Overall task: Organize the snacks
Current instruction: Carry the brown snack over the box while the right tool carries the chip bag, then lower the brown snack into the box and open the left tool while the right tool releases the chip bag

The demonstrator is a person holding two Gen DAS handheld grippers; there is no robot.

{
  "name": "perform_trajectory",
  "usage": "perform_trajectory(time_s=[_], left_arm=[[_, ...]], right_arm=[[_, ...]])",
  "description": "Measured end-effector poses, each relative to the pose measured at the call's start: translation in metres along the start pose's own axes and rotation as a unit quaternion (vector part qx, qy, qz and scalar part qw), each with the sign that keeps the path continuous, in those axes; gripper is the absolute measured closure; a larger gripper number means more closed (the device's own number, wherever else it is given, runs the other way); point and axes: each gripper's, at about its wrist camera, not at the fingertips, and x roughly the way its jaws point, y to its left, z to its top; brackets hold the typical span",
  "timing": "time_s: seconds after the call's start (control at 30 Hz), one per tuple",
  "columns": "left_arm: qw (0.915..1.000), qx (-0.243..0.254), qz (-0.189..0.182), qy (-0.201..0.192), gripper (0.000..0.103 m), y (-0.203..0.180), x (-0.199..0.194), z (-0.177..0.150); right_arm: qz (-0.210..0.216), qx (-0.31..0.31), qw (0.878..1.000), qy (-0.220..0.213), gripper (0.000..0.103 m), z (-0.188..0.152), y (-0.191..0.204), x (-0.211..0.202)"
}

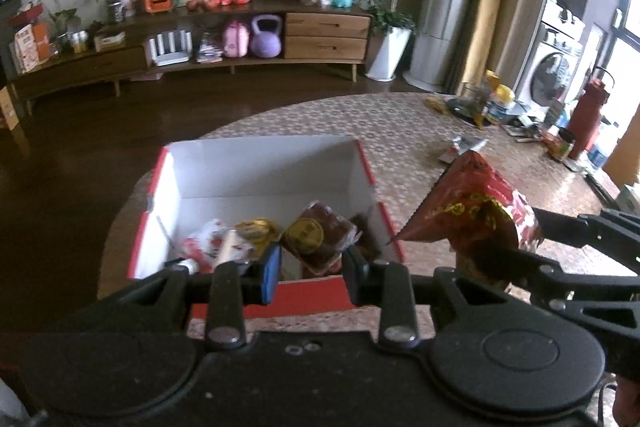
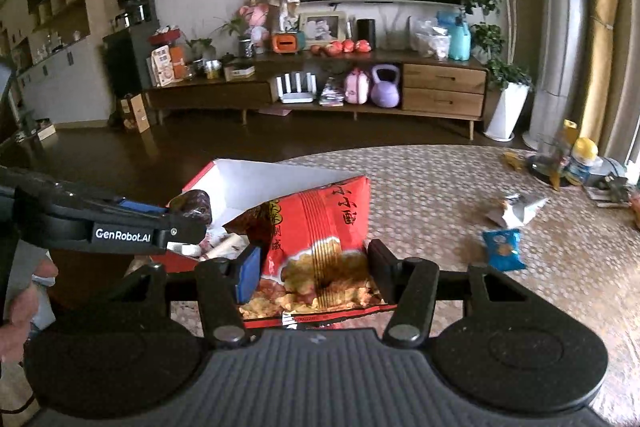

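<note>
A red box with a white inside (image 1: 260, 171) stands on the table, and several wrapped snacks (image 1: 224, 243) lie in its near end. My left gripper (image 1: 312, 273) hovers over the box's near edge, shut on a brown packet with a gold circle (image 1: 316, 239). The right wrist view shows that gripper (image 2: 192, 223) from the side with the brown packet (image 2: 194, 207) at its tip. My right gripper (image 2: 314, 271) is shut on a red snack bag (image 2: 320, 227), held just right of the box (image 2: 260, 183). In the left wrist view the right gripper (image 1: 520, 235) and the red bag (image 1: 480, 203) sit beside the box's right wall.
A blue snack packet (image 2: 502, 247) and a crumpled silver wrapper (image 2: 516, 209) lie on the patterned tablecloth (image 2: 440, 195) to the right. Bottles, jars and a red flask (image 1: 588, 119) crowd the table's far right end. A hand (image 2: 24, 299) holds the left gripper's handle.
</note>
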Motion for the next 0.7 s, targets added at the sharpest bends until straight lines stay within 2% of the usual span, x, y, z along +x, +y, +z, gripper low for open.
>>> perform_trajectory(time_s=[0.37,0.53,0.7], left_arm=[[0.9991,-0.029,0.028,0.009,0.073,0.052,0.011,0.004],[0.9984,-0.037,0.039,0.017,0.073,0.071,0.025,0.007],[0.9980,-0.025,0.051,0.029,0.073,0.084,0.047,0.013]], right_arm=[[0.021,-0.007,1.000,0.016,0.047,0.016,0.032,0.052],[0.017,-0.011,0.999,0.028,0.047,0.021,0.040,0.077],[0.013,-0.015,0.999,0.039,0.047,0.024,0.044,0.103]])
